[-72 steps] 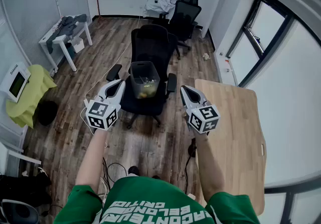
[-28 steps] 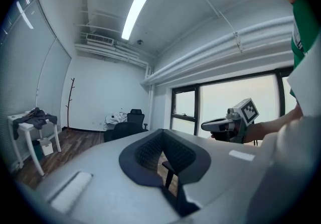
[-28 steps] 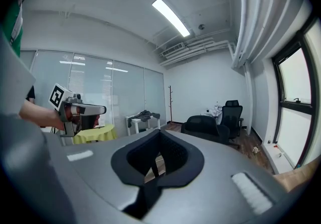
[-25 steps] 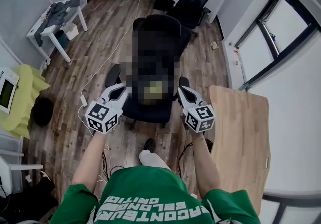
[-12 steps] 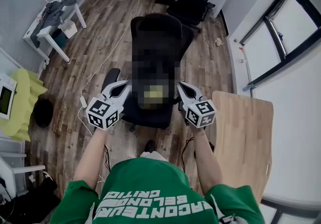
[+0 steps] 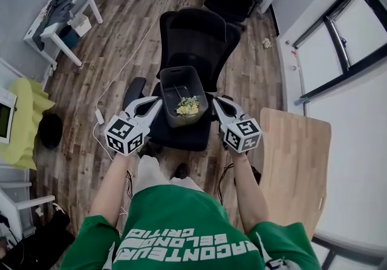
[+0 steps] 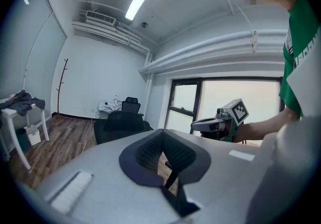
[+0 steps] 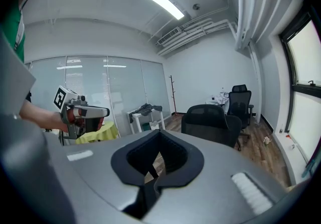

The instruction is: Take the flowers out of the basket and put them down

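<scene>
The black office chair (image 6: 196, 39) carries a dark grey basket (image 6: 179, 69), upright on its seat. The basket holds one small bunch of flowers (image 6: 188, 106), which lies on the bottom by the near wall. The blooms are pale yellow and white, with green leaves. The left gripper (image 6: 158, 101) and right gripper (image 6: 216, 100) flank the basket, each with its jaws pressed together on nothing.

The floor (image 6: 115, 45) is matt, grained wood planks. The table (image 6: 296, 166) at right is pale, smooth wood. The basket (image 6: 169, 96) looks like dark matt plastic, and the office chair (image 6: 196, 36) is covered in black fabric.
</scene>
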